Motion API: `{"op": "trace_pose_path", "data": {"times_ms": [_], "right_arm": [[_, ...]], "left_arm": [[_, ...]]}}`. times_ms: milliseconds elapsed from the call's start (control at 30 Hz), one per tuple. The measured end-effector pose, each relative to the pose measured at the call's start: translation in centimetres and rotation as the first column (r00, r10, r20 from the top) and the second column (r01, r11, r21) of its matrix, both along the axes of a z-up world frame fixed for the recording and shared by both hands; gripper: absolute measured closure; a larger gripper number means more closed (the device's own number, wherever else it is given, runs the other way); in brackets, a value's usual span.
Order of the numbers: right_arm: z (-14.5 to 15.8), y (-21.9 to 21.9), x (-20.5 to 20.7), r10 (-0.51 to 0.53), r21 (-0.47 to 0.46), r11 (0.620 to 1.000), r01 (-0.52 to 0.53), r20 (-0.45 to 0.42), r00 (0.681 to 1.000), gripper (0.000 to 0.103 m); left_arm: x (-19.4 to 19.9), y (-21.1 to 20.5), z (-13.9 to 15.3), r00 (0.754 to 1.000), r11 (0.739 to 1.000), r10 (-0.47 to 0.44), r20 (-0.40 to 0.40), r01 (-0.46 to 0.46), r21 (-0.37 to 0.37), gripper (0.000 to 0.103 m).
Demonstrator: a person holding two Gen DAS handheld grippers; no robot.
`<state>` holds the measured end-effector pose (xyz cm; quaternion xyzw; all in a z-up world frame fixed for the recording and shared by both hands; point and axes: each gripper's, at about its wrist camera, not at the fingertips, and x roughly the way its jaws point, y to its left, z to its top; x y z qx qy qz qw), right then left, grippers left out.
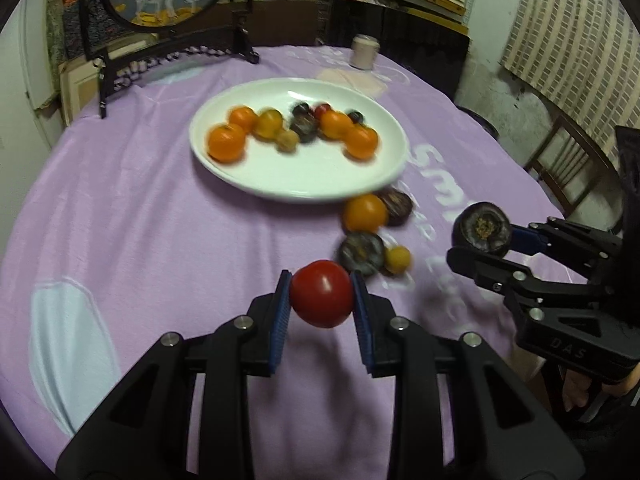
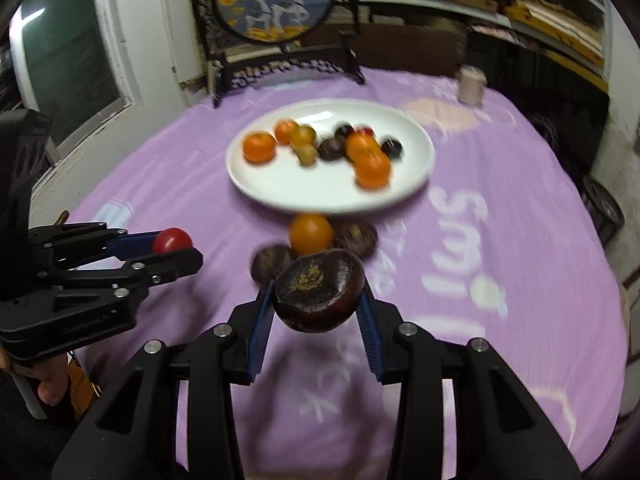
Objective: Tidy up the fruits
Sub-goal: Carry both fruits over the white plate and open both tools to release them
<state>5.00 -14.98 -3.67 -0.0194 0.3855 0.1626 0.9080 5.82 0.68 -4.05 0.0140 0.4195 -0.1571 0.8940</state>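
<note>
A round red tomato (image 1: 322, 294) and a dark purple wrinkly fruit (image 2: 319, 291) hang near the white plate (image 1: 304, 184) of fruits.

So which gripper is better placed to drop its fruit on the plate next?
Marginally the right gripper: its dark fruit lines up with the white plate. The left gripper holds its red tomato similarly far back.

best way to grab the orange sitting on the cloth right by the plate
Grip the orange across its round middle, coming down from above, fingers to its left and right. A dark fruit touches its far-right side and the plate rim sits just behind, so a front-to-back grip looks crowded. Both grippers are full now.
</note>
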Motion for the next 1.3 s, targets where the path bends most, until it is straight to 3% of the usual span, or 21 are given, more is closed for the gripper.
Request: {"op": "trace_pose_path", "data": {"times_ms": [267,400,500,700,867,900,933,967,1000,1133,1300], "right_arm": [[3.0,2.7,8.7,0.012,-0.007,1.000,-0.012,0.013,1.000,0.062],[2.1,3.9,13.9,-0.003,-0.013,1.000,0.003,-0.002,1.000,0.062],[0.6,3.6,15.3,-0.021,-0.001,1.000,0.021,-0.008,1.000,0.062],[-1.3,3.1,16.5,-0.027,0.008,1.000,0.027,-0.070,0.997,0.062],[-1.1,3.3,16.3,-0.024,0.000,1.000,0.024,-0.051,0.998,0.062],[-1.1,3.3,16.3,-0.029,-0.007,1.000,0.029,-0.040,0.999,0.061],[-1.0,3.4,16.3,-0.040,-0.021,0.999,0.039,-0.016,0.999,0.053],[-0.8,3.4,16.1,-0.055,-0.045,0.997,0.055,0.014,0.998,0.045],[-0.6,3.3,15.8,-0.068,-0.056,0.996,0.070,0.043,0.997,0.039],[0.2,1.9,14.9,-0.094,-0.019,0.995,0.096,0.105,0.990,0.039],[0.8,-1.0,10.7,-0.127,0.084,0.989,0.122,0.059,0.990,0.038]], "left_arm": [[9.8,2.1,3.9,0.989,0.989,0.144,0.044,-0.145,0.014,0.073],[15.1,0.9,4.5,0.986,0.987,0.162,0.041,-0.163,0.019,0.073],[17.4,0.3,3.4,0.985,0.985,0.172,0.017,-0.171,-0.012,0.073],[17.6,0.3,2.2,0.987,0.987,0.159,0.007,-0.159,-0.005,0.073],[17.4,0.5,2.3,0.987,0.987,0.159,0.011,-0.159,-0.013,0.072],[17.5,0.5,2.4,0.987,0.987,0.162,0.010,-0.162,-0.018,0.063],[17.4,0.7,2.5,0.986,0.986,0.168,0.015,-0.167,-0.027,0.051],[17.2,0.9,2.7,0.984,0.984,0.177,0.032,-0.176,-0.032,0.032],[17.0,1.0,2.9,0.981,0.982,0.189,0.051,-0.188,-0.031,0.031],[15.8,1.6,3.1,0.974,0.978,0.207,0.097,-0.205,-0.030,0.031],[13.1,3.2,1.9,0.975,0.974,0.218,0.050,-0.214,-0.075,0.031]]}}
